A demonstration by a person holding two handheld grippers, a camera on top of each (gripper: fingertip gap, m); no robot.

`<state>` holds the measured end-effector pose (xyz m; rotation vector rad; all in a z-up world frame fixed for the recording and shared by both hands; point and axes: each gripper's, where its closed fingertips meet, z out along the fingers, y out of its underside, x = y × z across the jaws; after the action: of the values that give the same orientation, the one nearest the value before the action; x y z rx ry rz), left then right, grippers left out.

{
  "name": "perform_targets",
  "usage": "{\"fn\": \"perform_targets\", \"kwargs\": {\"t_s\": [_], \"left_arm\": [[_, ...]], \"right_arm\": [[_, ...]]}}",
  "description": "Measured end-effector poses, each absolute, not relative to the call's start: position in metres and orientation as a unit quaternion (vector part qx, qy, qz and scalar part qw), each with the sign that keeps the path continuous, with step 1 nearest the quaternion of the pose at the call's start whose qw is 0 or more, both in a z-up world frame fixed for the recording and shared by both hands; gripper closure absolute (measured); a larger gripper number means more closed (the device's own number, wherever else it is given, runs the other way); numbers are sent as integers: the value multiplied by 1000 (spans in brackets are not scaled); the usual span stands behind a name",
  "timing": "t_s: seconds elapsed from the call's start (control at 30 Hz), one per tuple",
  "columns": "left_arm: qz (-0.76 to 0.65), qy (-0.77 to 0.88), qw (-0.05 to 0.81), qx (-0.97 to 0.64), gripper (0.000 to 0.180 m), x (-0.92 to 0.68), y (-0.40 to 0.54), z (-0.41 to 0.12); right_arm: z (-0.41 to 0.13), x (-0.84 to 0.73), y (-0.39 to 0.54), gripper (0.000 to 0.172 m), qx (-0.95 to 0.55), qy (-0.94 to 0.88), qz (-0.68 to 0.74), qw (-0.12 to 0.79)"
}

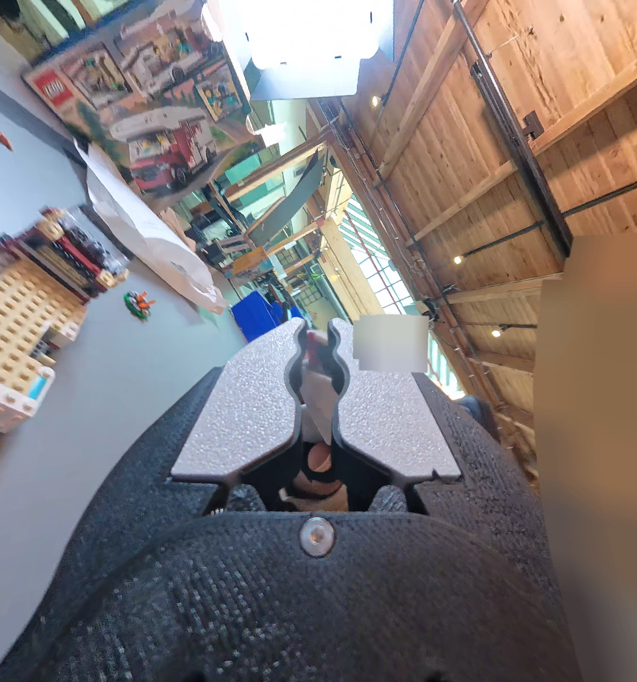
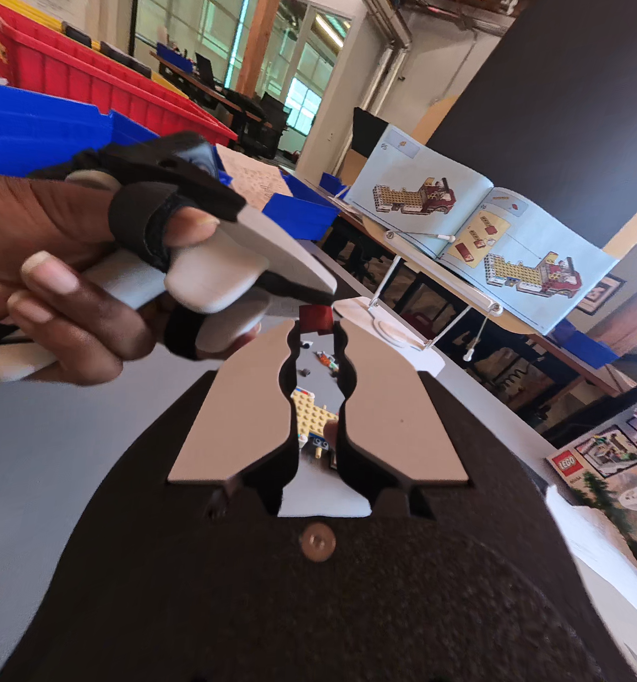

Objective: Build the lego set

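in the right wrist view, going left to right: a hand (image 2: 51,288) comes in from the left edge holding the left tongs (image 2: 328,297), whose tips end just above a small dark red brick (image 2: 315,318). the brick sits right at the tips of the right tongs (image 2: 316,326), caught between the two fingers, which look pressed on its left and right faces. so the right tongs are clenched on the brick, and it lies straight ahead of them at the very tip, held up in the air above the grey desk (image 2: 51,443). it is both tongs' nearest thing. it looks short and blocky, so no long axis is clear.

in the left wrist view the left tongs (image 1: 317,334) stand slightly apart, with a blurred red patch in the narrow gap at the tips; whether their fingers press on it i cannot tell.

the brick is a plain dark red, matte, roughly square face on.

below, through the gap of the right tongs, a tan studded model (image 2: 311,409) lies on the desk with small loose pieces (image 2: 328,360) near it. farther right an open instruction booklet (image 2: 475,228) rests on a white stand (image 2: 387,328), and a printed box (image 2: 612,468) lies at the right edge.
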<state>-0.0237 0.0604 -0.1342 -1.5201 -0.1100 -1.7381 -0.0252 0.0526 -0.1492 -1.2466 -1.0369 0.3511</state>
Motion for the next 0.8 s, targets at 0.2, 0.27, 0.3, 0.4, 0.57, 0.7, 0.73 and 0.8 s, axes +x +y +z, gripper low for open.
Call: {"fn": "perform_targets", "kwargs": {"t_s": [0.2,0.27,0.3,0.4,0.57,0.7,0.73,0.8], "left_arm": [[-584,66,513,-625,160,-83,52,-112],[-523,109,543,-648,160,-112,47,-111],[-493,123,552,-661,160,-129,47,-111],[-387,147,570,-710,160,-189,47,-106],[-206,205,515,-807,154,-276,35,-111],[-79,273,359,-889,147,-337,15,-161],[-54,289,322,-900,148,-350,10,-174],[-29,320,248,-914,149,-367,-1,-200]], "right_arm": [[-237,17,70,154,-656,-590,191,431],[-268,35,71,154,-693,-599,197,350],[-279,42,69,154,-703,-605,199,317],[-298,54,68,154,-714,-629,172,255],[-302,63,69,152,-731,-627,177,203],[-294,65,70,146,-730,-616,187,227],[-290,66,71,145,-731,-610,193,237],[-282,66,75,144,-733,-595,196,264]]}}
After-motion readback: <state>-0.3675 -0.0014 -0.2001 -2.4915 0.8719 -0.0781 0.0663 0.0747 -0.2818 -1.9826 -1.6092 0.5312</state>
